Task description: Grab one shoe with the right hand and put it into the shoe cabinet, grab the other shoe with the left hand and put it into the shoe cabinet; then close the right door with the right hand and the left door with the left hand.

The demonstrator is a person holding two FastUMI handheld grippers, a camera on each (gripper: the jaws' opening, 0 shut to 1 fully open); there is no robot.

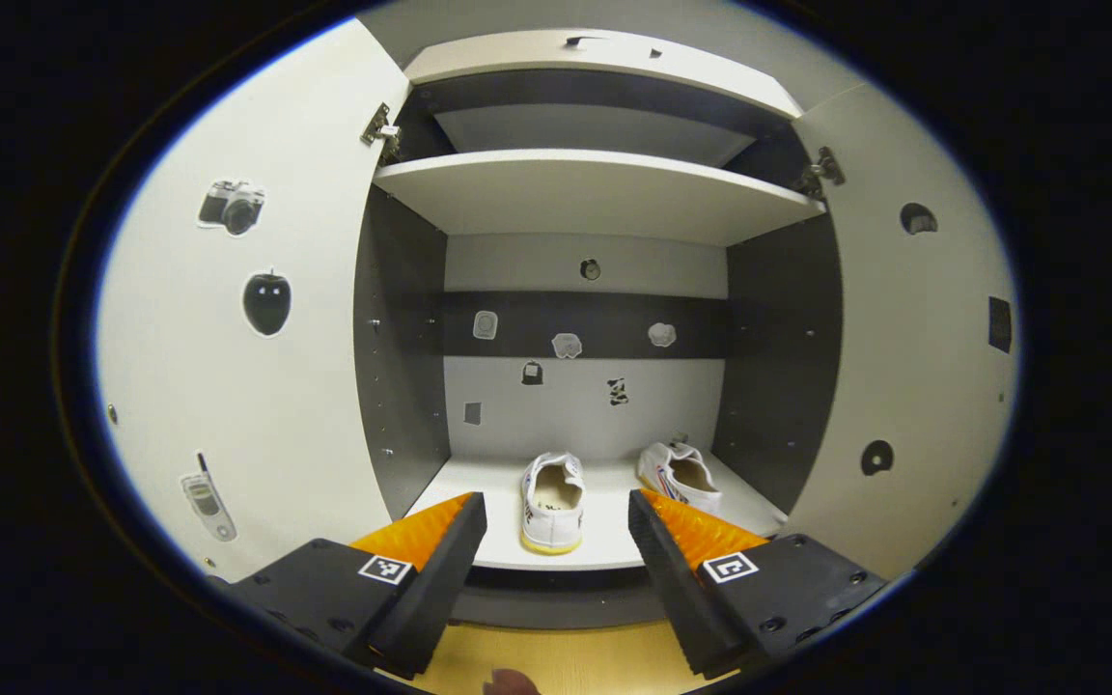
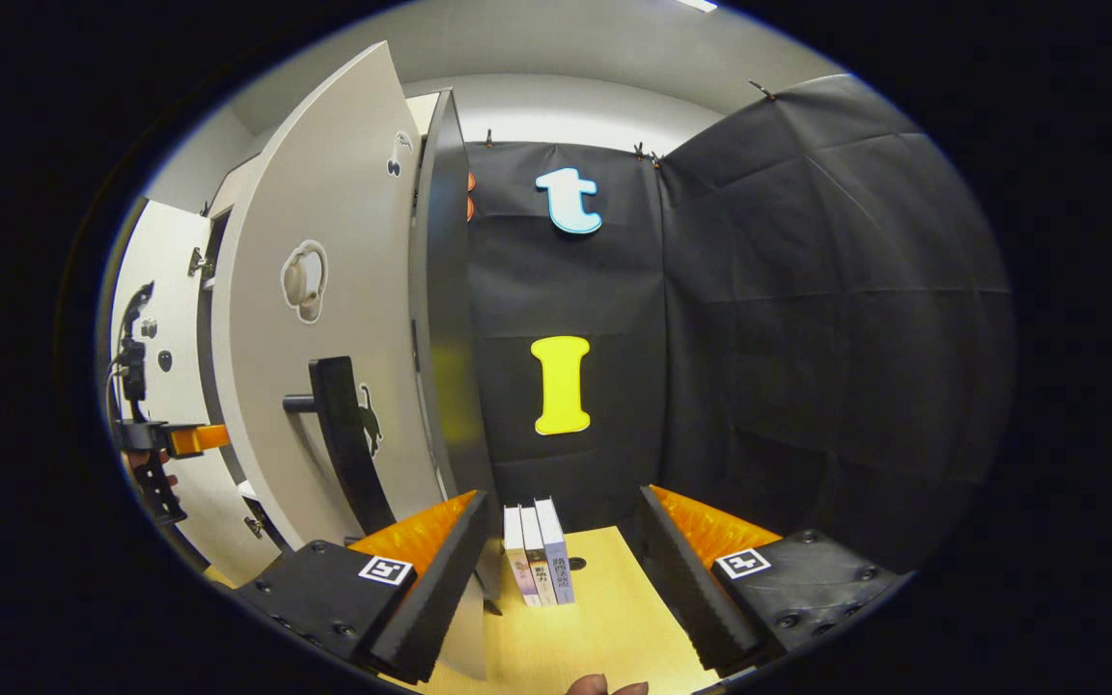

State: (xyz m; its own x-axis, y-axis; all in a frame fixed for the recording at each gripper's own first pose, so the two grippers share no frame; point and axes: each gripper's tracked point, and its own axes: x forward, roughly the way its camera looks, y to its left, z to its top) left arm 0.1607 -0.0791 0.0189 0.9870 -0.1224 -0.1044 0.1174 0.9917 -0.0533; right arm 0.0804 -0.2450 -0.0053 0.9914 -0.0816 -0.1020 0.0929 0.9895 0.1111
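Two white canvas shoes stand on the bottom shelf point(image 1: 604, 550) of the open shoe cabinet in the left gripper view: one shoe point(image 1: 552, 500) in the middle with its heel toward me, the other shoe point(image 1: 680, 475) to its right, angled. My left gripper point(image 1: 556, 555) is open just in front of the shelf edge, holding nothing. Both doors stand open, the left door point(image 1: 257, 328) and the right door point(image 1: 903, 328). In the right gripper view my right gripper point(image 2: 561, 565) is open and empty beside the right door's outer face point(image 2: 324, 319), near its dark handle point(image 2: 348, 439). The left gripper point(image 2: 155, 444) shows far left.
An upper shelf point(image 1: 595, 188) spans the cabinet. Stickers dot the doors and back wall. Three books point(image 2: 539, 550) stand on the wooden tabletop point(image 2: 604, 618) against the black cloth wall, right of the cabinet.
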